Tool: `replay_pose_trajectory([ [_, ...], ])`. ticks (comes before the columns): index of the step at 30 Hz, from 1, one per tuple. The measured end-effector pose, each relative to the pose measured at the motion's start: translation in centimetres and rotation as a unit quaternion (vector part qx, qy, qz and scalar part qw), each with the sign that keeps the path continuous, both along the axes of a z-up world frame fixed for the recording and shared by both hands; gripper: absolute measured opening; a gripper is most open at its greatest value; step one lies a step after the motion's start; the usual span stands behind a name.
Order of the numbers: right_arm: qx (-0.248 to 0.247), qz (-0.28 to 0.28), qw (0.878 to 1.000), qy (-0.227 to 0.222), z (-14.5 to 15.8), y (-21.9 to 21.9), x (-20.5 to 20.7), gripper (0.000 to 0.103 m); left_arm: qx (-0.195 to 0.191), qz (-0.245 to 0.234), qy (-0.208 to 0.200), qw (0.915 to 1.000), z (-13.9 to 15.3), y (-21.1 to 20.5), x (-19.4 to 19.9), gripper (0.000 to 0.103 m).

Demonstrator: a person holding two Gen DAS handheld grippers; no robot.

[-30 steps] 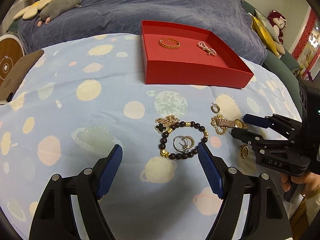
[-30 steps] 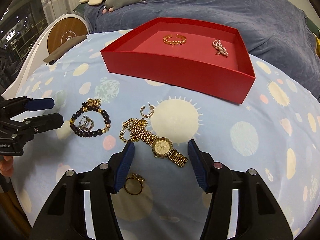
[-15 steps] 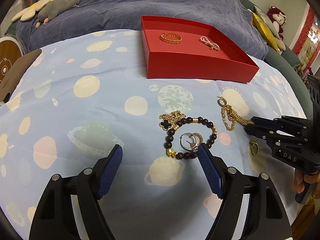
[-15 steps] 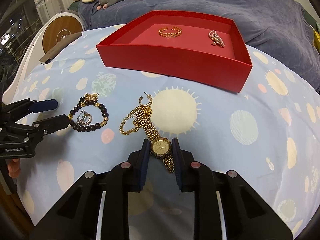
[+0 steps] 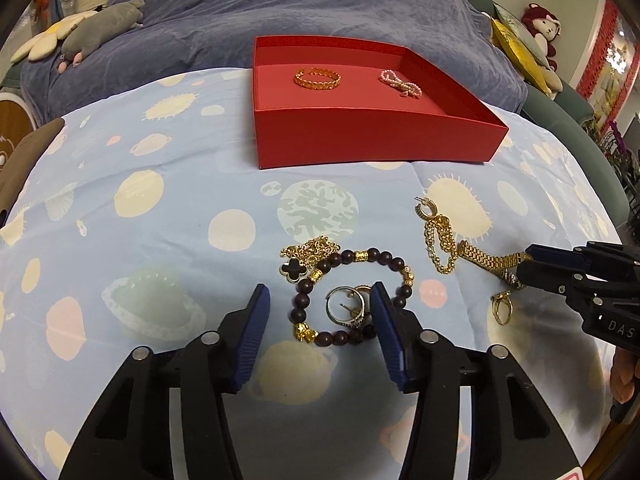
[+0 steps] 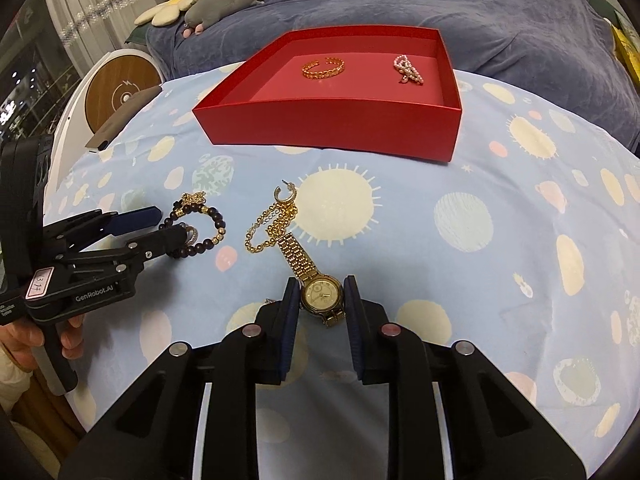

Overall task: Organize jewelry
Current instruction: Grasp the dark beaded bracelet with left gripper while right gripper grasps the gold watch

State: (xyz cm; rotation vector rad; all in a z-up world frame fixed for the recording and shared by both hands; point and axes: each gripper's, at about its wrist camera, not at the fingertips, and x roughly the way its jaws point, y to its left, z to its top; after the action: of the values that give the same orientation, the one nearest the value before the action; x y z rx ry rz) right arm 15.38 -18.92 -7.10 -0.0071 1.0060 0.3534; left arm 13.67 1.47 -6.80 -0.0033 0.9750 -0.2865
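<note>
Left gripper (image 5: 318, 308) gaped around beaded bracelet (image 5: 354, 294), rings (image 5: 346, 306) inside it, right gripper (image 5: 524, 264) at three o'clock pinched gold watch (image 5: 490, 262), red box (image 5: 372, 136) at twelve.

Glossy gold metal watch (image 6: 322, 295), matt red box (image 6: 332, 128)

Both wrist views low, facing red box (image 5: 372, 140)

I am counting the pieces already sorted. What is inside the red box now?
Inside the red box lie two pieces: a gold chain bracelet on the left and a pearl piece on the right, apart from each other. The near wall hides the front strip of the floor in both views.
</note>
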Motion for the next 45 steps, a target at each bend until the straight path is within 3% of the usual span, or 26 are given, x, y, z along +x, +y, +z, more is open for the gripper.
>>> replay_pose_trajectory([
  [5, 0.001, -0.002, 1.000, -0.002, 0.2, -0.4, -0.2, 0.022, 0.000, -0.002, -0.004, 1.0000, 0.0, -0.3, 0.4, 0.027],
  [15, 0.005, -0.006, 1.000, -0.001, 0.3, -0.7, -0.1, 0.022, -0.004, -0.020, -0.005, 0.9998, 0.0, -1.4, 0.4, 0.007],
  [31, 0.015, -0.015, 1.000, -0.016, 1.4, -1.0, -0.1, 0.022, -0.026, -0.027, -0.016, 0.9992, 1.8, -2.1, -0.2, 0.006],
  [45, 0.034, -0.022, 0.997, -0.070, 6.3, -1.0, -0.4, 0.022, -0.056, -0.033, -0.055, 0.9964, 7.2, -2.9, -0.9, 0.006],
])
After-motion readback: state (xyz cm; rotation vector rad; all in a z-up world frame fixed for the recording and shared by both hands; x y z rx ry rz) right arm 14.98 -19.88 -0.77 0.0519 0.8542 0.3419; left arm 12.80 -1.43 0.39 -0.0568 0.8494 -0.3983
